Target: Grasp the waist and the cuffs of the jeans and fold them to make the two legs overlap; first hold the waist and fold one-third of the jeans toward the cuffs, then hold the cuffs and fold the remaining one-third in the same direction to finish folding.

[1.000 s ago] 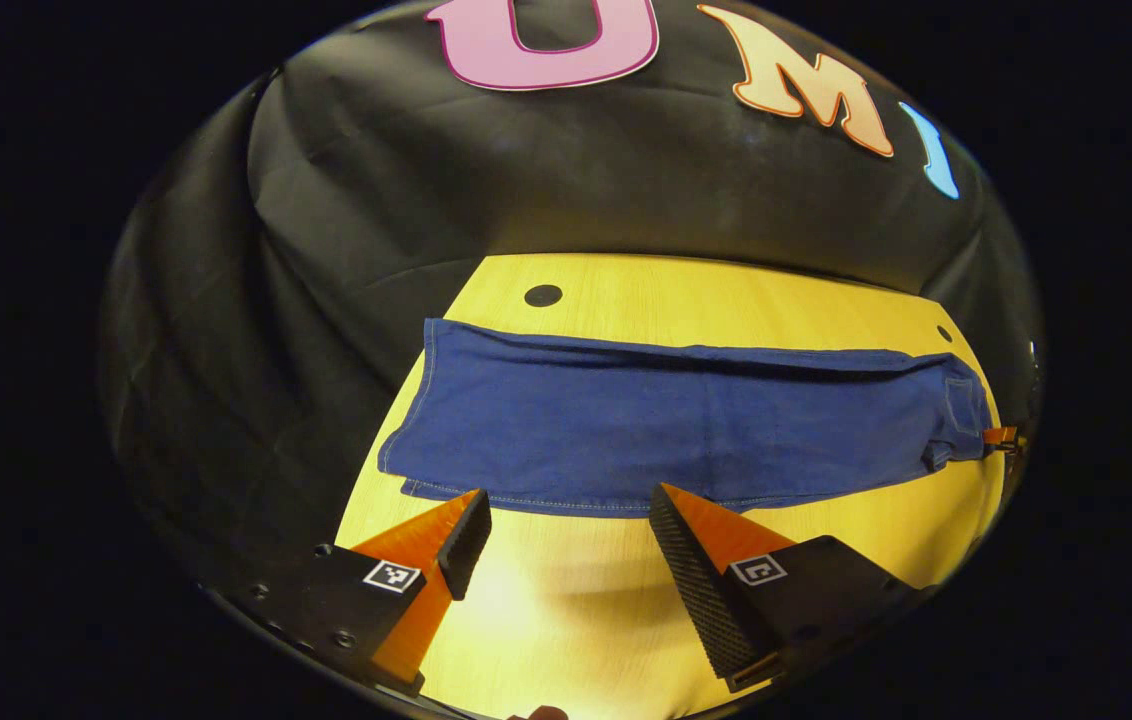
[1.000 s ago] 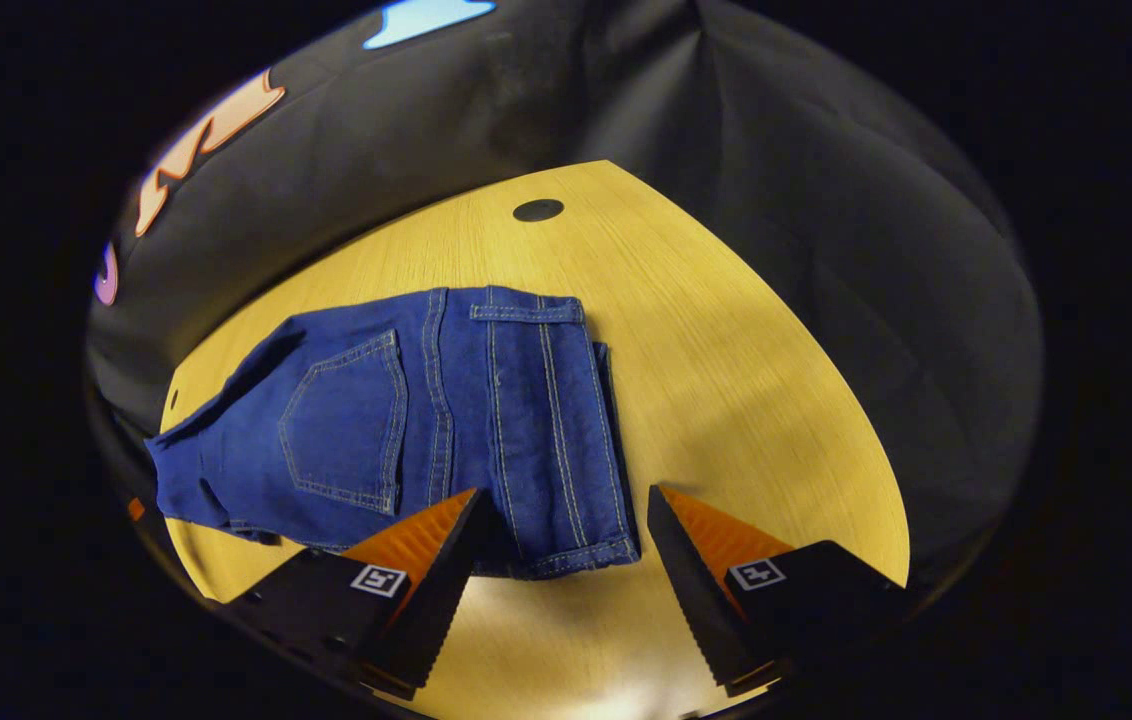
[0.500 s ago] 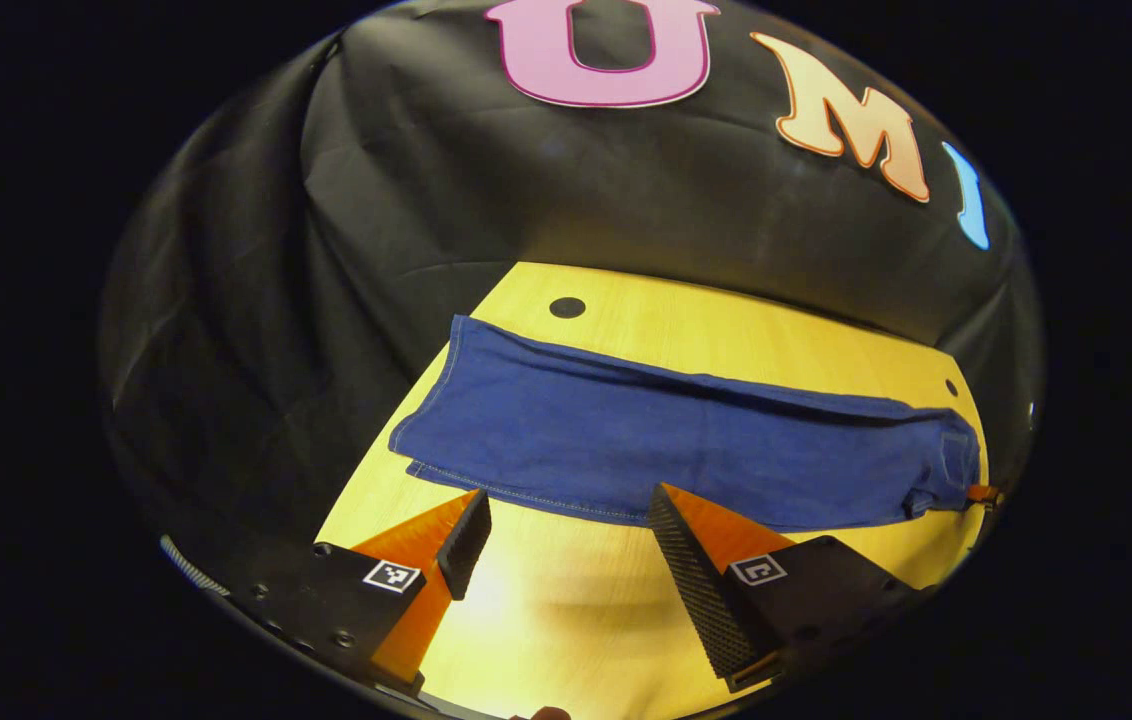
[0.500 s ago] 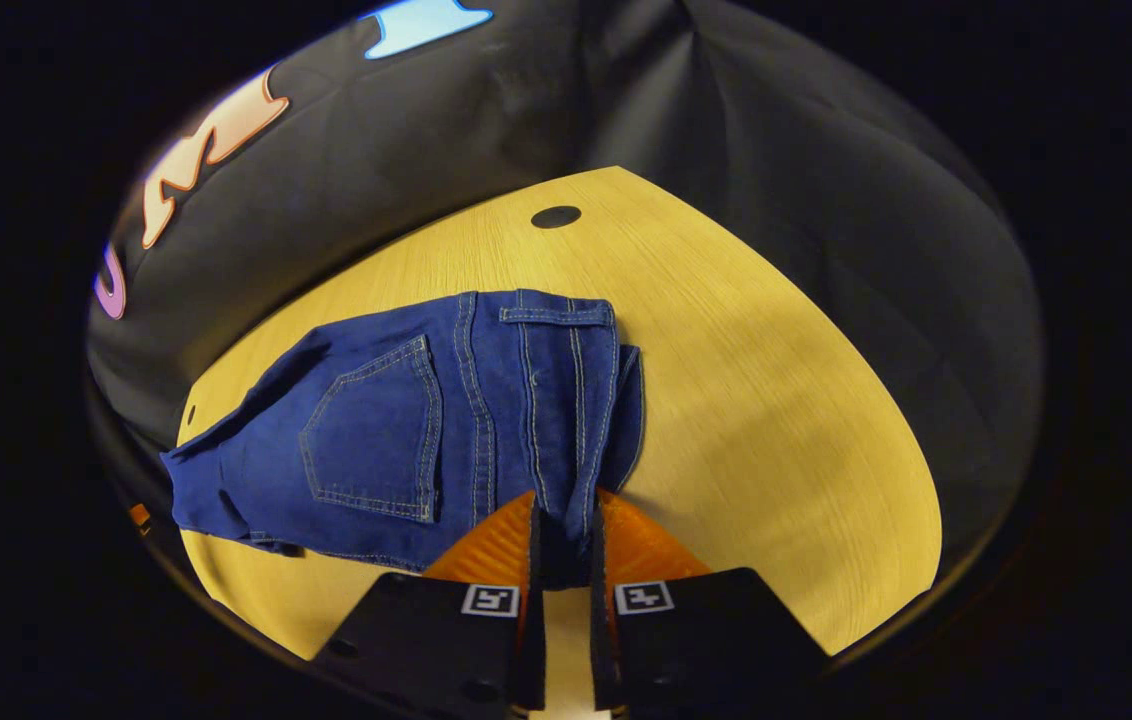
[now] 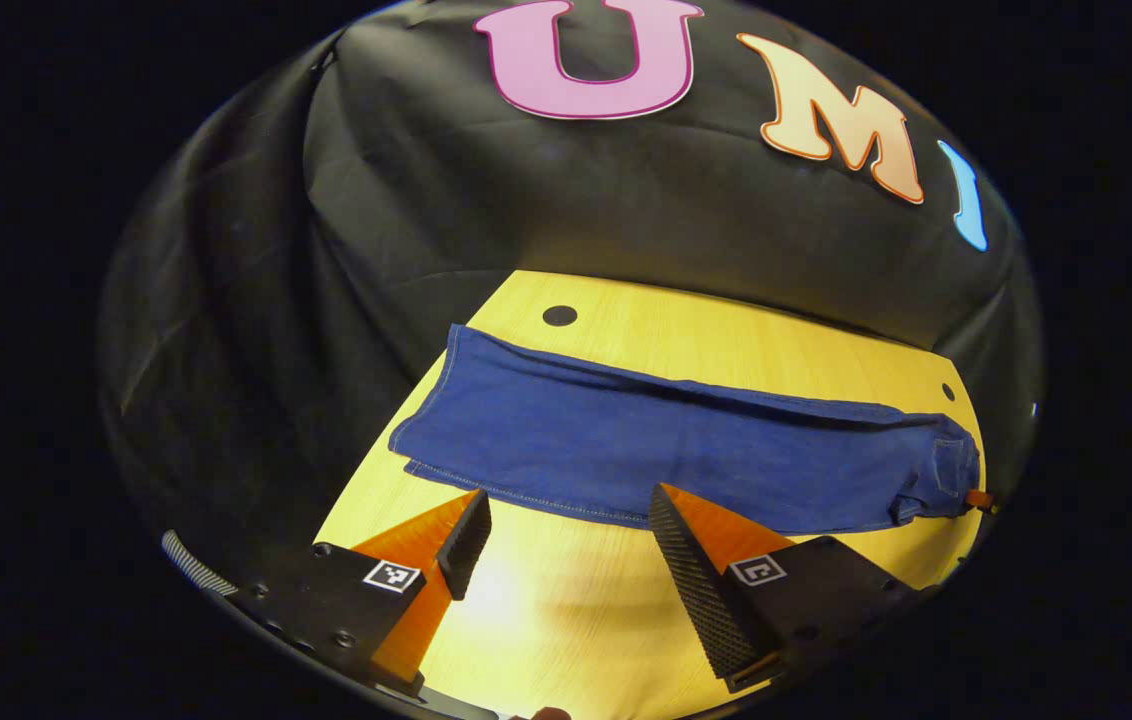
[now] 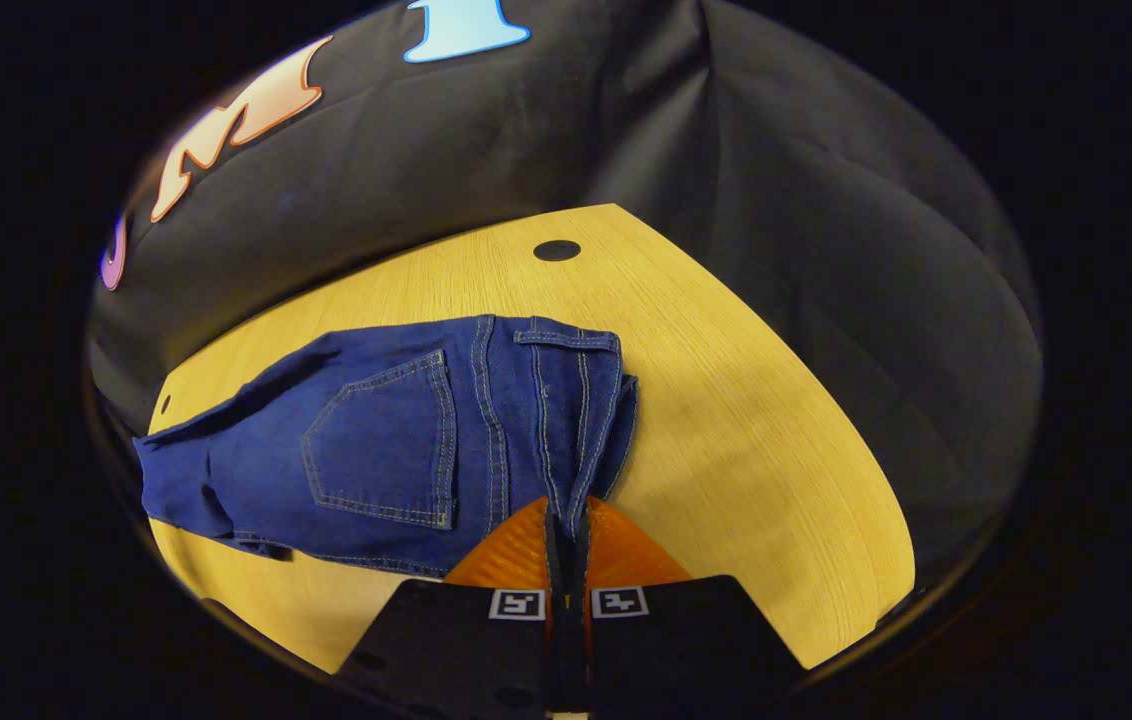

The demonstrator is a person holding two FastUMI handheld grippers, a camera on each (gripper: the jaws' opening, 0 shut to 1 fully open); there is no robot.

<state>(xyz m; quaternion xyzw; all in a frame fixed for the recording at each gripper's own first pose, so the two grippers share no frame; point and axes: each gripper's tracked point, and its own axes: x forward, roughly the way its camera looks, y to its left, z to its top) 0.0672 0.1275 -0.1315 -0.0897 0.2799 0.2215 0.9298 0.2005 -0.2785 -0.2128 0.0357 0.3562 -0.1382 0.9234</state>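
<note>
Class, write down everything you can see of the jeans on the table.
The jeans are dark blue denim with pale stitching, a back pocket and a belt loop. They lie flat on the yellow wooden table, legs overlapped in one long strip. The right gripper is shut on the waist edge; the open left gripper hovers near the cuff end, not touching.

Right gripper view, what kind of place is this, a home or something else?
Likely a staged recording booth, not a home: a black cloth wall drapes behind a bare wooden table, where only the jeans lie, their waist clamped in the right gripper.
</note>
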